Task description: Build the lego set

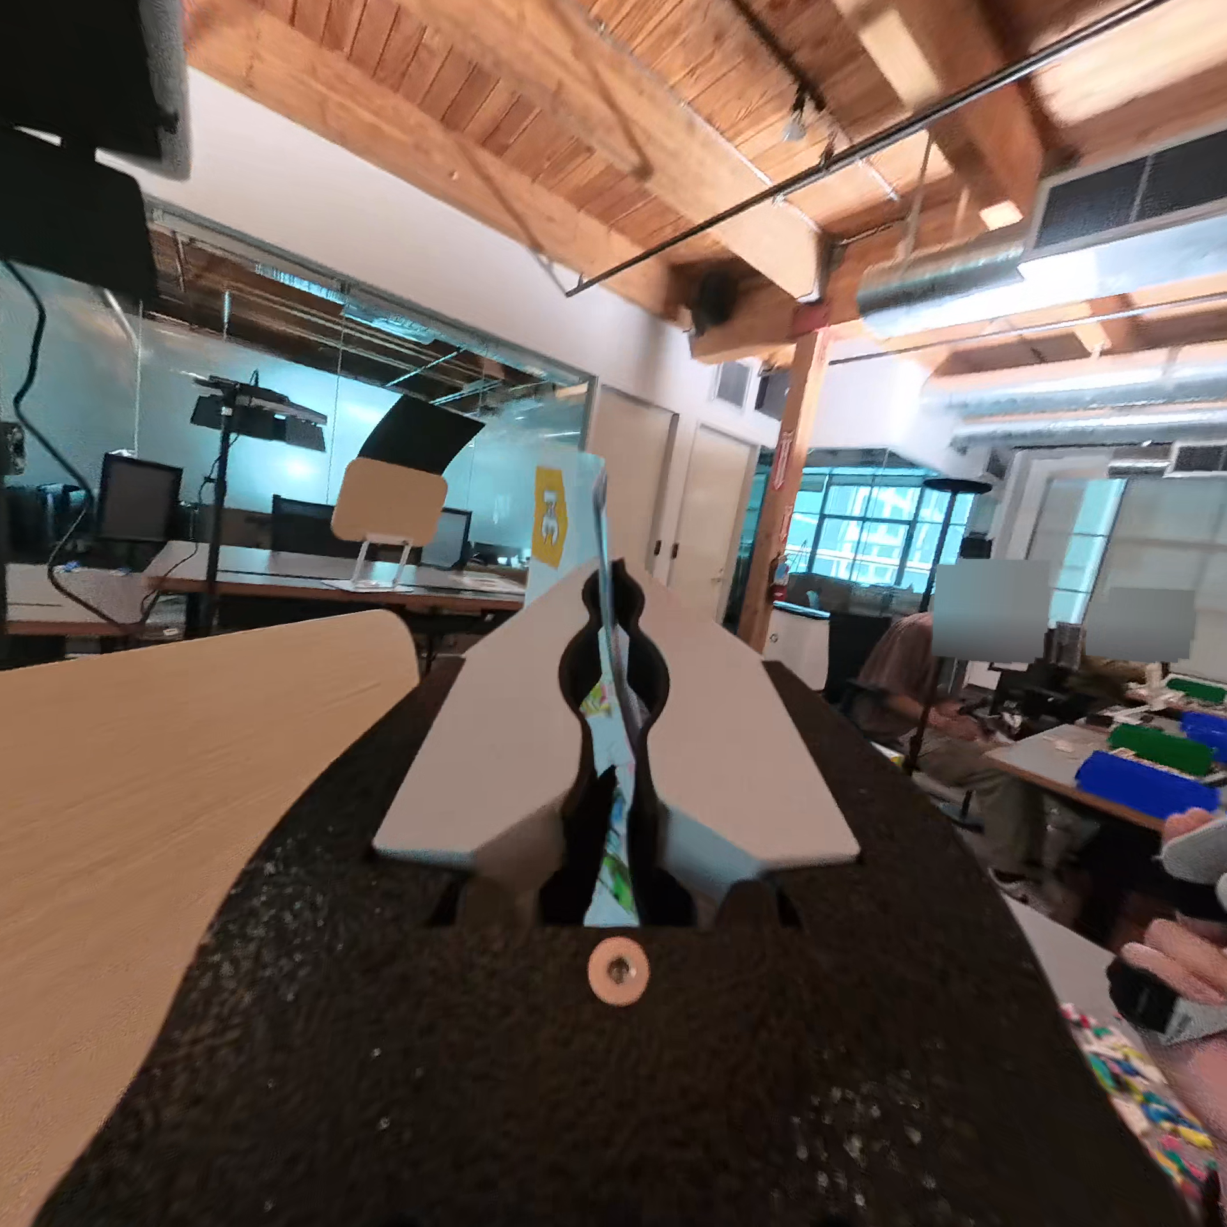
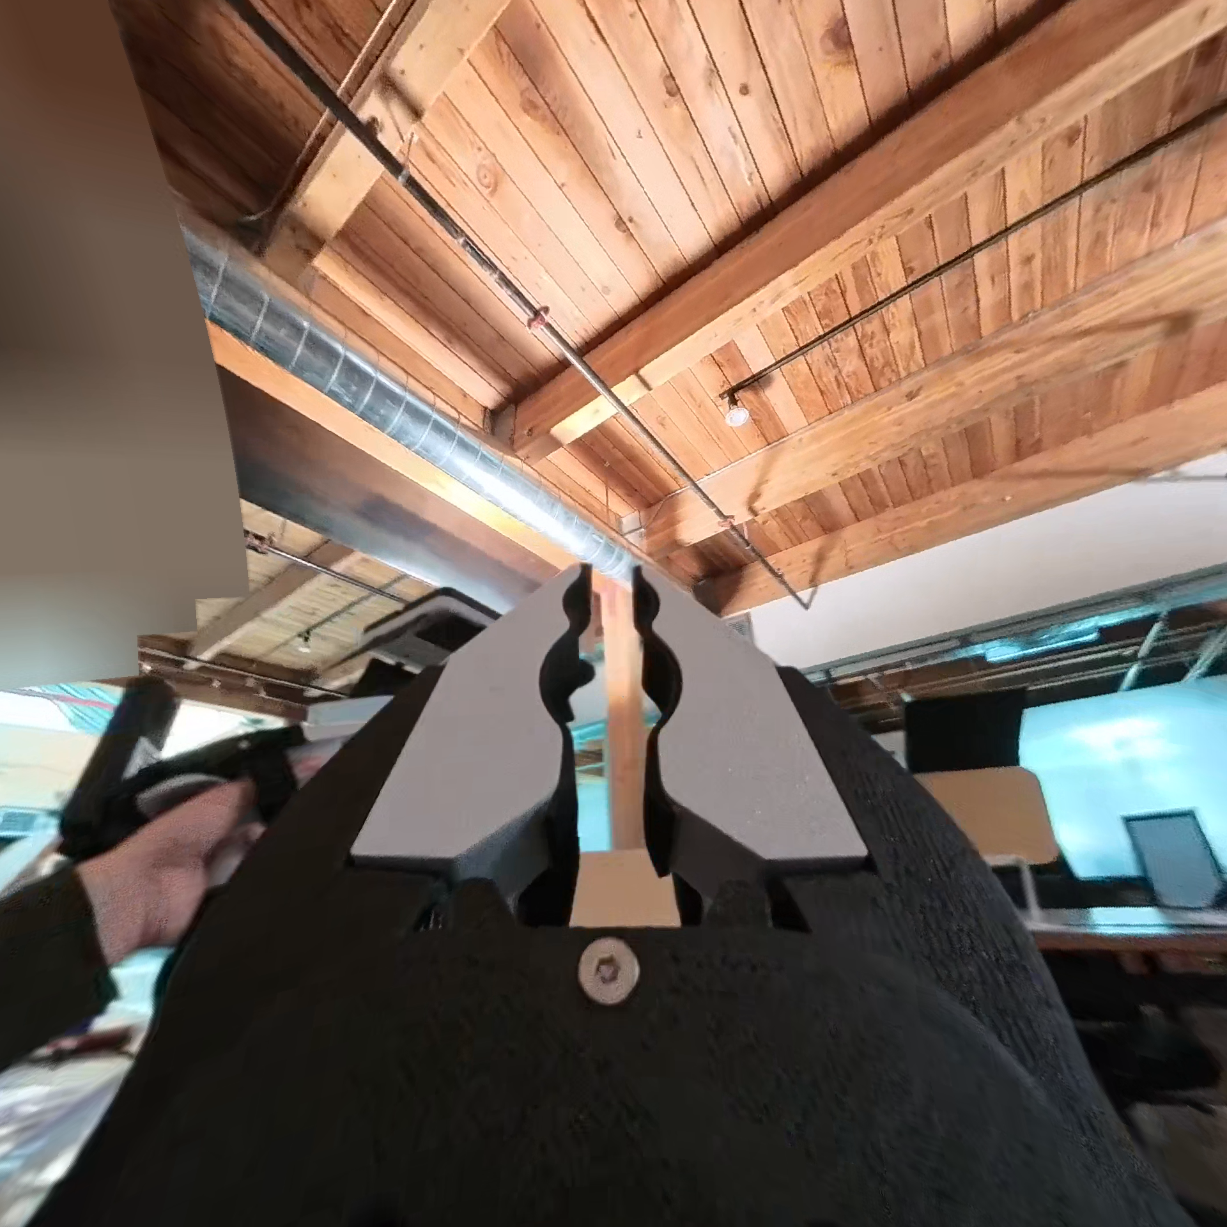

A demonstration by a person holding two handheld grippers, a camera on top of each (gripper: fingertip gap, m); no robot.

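Observation:
My left gripper [image 1: 614, 572] is raised off the table and points out into the room. It is shut on a thin instruction booklet [image 1: 572, 511], seen almost edge-on, with a pale blue page and a yellow patch sticking out past the tips. Loose coloured lego pieces [image 1: 1142, 1095] lie on the table at the lower right, blurred. My right gripper [image 2: 612, 576] tilts up at the ceiling. Its jaws stand a narrow gap apart with nothing between them. A hand holding the left gripper [image 2: 179, 790] shows at the left of the right wrist view.
A light wooden board [image 1: 166, 763] stands close on the left. A hand on the right gripper's handle [image 1: 1188, 943] shows at the right edge. A seated person [image 1: 909, 690] and blue and green bins [image 1: 1142, 783] are at a table beyond. A wooden post [image 2: 621, 730] stands ahead. The grippers' ends are close to 35 cm from one another.

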